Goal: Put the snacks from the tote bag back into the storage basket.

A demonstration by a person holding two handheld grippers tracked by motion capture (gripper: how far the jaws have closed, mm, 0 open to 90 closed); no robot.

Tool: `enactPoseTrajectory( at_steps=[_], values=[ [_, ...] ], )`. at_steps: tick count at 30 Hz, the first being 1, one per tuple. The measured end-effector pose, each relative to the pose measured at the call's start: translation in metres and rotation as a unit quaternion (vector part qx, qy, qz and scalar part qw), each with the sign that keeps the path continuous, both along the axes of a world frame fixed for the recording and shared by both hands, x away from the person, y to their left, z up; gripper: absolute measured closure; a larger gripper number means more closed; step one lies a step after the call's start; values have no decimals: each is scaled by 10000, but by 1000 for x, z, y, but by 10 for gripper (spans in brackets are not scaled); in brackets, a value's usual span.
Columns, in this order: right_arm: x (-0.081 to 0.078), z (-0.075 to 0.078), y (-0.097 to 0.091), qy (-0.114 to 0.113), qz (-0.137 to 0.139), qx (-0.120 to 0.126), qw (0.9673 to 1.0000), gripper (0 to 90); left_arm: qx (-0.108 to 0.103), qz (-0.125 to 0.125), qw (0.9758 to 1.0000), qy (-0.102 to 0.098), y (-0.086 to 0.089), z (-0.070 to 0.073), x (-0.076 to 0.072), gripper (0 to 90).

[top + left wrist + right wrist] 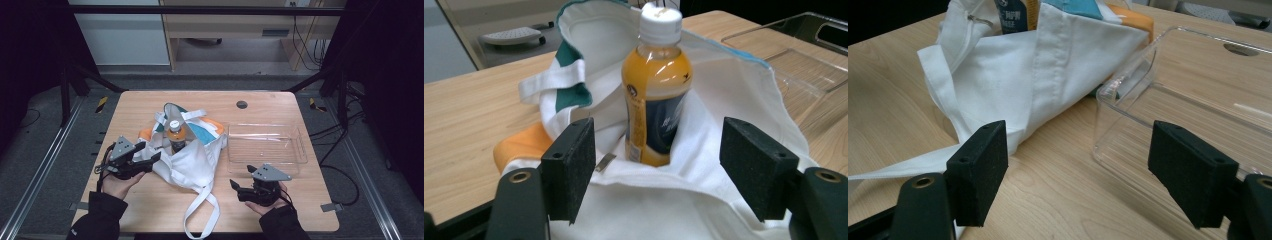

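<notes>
Bottle [655, 95] stands upright in the open mouth of the white cloth bag [192, 162], near the table's [150, 210] centre. It has a white cap, orange liquid and a dark blue label; the label print is too blurred to read. A small round emblem sits on its shoulder, also illegible. The bag has green, teal and orange panels, and one white strap trails to the table's near edge.

The left gripper [150, 159] rests at the bag's left side, jaws spread wide, with white cloth between them but not pressed by the pads. The right gripper [239, 186] sits on bare wood, well apart from the bag, jaws wide and empty.

The clear plastic tray [299, 150] lies just right of the bag, near the right edge. Bare wood lies open along the near edge between the hands.
</notes>
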State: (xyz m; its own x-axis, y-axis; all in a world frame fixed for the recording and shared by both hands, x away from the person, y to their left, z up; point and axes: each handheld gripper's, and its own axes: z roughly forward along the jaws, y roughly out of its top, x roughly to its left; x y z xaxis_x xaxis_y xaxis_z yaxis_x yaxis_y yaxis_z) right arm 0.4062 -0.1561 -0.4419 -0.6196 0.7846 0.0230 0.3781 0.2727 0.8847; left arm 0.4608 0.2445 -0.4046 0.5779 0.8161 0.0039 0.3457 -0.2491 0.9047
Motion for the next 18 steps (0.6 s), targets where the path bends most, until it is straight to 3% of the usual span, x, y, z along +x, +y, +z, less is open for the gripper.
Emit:
enactPoseTrajectory(
  at_steps=[18],
  values=[
    [-6, -1, -29, -22, -322, 9, 9995, 209, -3, -12, 9999, -120, -18, 15, 10, 305]
  ],
)
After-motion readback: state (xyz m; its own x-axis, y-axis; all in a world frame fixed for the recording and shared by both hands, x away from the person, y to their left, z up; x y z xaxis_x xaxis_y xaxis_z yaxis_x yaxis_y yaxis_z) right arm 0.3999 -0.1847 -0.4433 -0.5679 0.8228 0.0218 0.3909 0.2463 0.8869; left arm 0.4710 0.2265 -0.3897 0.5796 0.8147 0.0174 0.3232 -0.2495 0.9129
